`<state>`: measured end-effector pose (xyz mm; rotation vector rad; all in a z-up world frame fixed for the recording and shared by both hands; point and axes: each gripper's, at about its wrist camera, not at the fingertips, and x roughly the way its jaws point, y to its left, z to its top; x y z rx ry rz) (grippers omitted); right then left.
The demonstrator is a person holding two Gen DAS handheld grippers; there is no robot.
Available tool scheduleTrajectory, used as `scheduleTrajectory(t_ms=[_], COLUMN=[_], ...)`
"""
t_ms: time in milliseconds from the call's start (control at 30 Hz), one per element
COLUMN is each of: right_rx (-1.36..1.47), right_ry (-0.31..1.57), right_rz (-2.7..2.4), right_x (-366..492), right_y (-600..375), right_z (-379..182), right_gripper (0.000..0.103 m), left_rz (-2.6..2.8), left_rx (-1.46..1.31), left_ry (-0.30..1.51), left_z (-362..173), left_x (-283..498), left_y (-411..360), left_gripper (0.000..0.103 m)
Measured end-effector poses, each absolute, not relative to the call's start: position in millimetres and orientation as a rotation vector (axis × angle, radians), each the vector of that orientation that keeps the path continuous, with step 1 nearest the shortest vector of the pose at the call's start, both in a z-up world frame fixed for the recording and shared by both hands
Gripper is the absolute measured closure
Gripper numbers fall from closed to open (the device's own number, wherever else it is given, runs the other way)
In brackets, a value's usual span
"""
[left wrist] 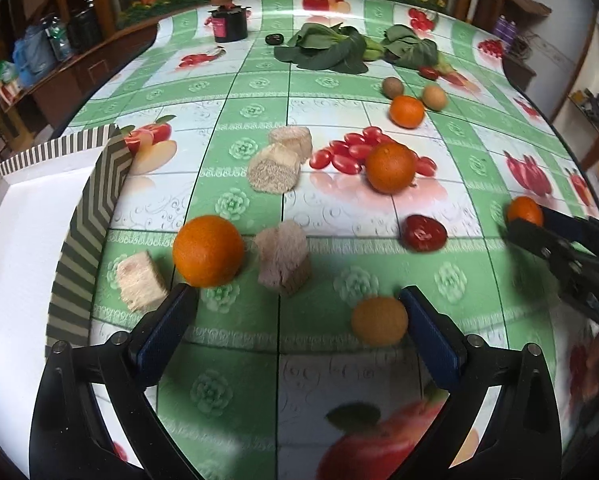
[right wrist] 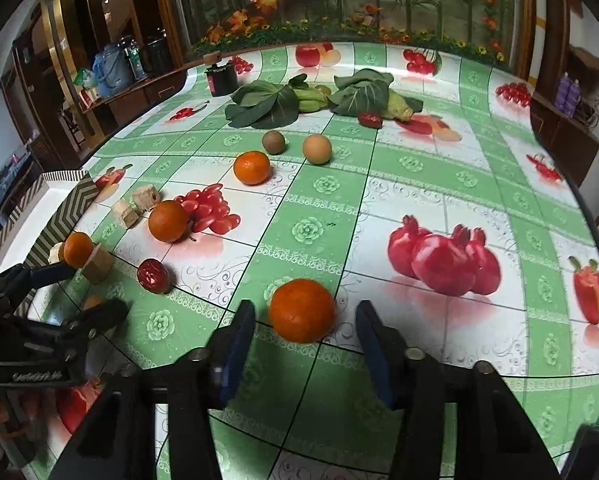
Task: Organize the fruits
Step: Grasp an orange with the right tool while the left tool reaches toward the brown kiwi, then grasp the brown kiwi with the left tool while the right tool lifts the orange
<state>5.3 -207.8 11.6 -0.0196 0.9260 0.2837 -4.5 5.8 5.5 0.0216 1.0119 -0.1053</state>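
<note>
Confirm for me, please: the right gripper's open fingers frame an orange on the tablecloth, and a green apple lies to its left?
Not quite. The right gripper does frame an orange, but to its left lies a wrinkled red date, not a green apple. The right wrist view shows it.

The left tool point(left wrist: 297, 300) stands wide open above the counter point(left wrist: 259, 92), a pale orange point(left wrist: 379, 320) touching its right finger.

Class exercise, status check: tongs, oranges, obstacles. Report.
Left tongs open, empty. Right tongs open around an orange, pads not touching. Box empty. Dried red date nearby, not blocking.
</note>
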Motion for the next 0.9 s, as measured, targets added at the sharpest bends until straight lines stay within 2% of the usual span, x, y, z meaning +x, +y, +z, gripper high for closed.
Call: scheduleTrajectory(t_ms=[200,333,900], right_rx=[-0.007,-0.009,-0.029], right_ry=[0.908,0.902,0.898], right_rz=[0.293,0.294,0.305], right_x=[4.6,5.1,2.0], right_y=[-209.4,-207.8,-204.3], right_z=[10.4,11.1,10.1], right_gripper=[0.07,0.071,0.071], left_rz=[-0.146,-0.187,-0.232], left_rx=[0.015,0.03,0.043], left_ry=[0.981,0.991,1.005], left_z=[21.9,25.6,18.3], left_x=[-26.7,-34.1,-38.8], left_y=[27.6,32.7,18.6], left_gripper=[0.004,0.008,0.009])
